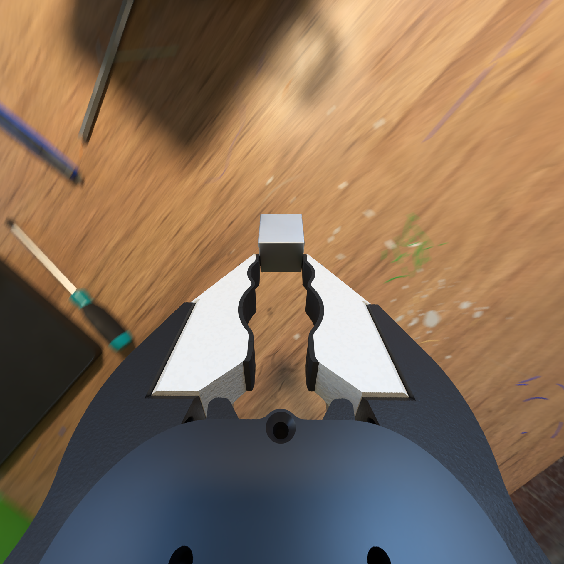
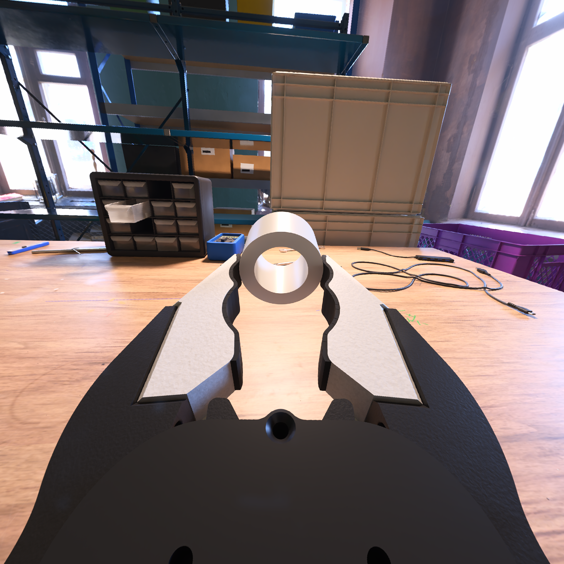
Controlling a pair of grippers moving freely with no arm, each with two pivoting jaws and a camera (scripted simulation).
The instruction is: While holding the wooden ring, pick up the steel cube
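From the left wrist, we see the left gripper (image 1: 280,262) pinching the steel cube (image 1: 280,242) by two opposite flat faces at its fingertips, above the blurred wooden table (image 1: 396,152); we judge it dense, rigid and slick, best clamped squarely. From the right wrist, the right gripper (image 2: 280,267) clasps the wooden ring (image 2: 280,265) across its outer wall, clear of the table; likely light and stiff. We report no writing on either.

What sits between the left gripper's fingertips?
The small steel cube, pinched at the left gripper tips above the wooden table; left wrist view shows it.
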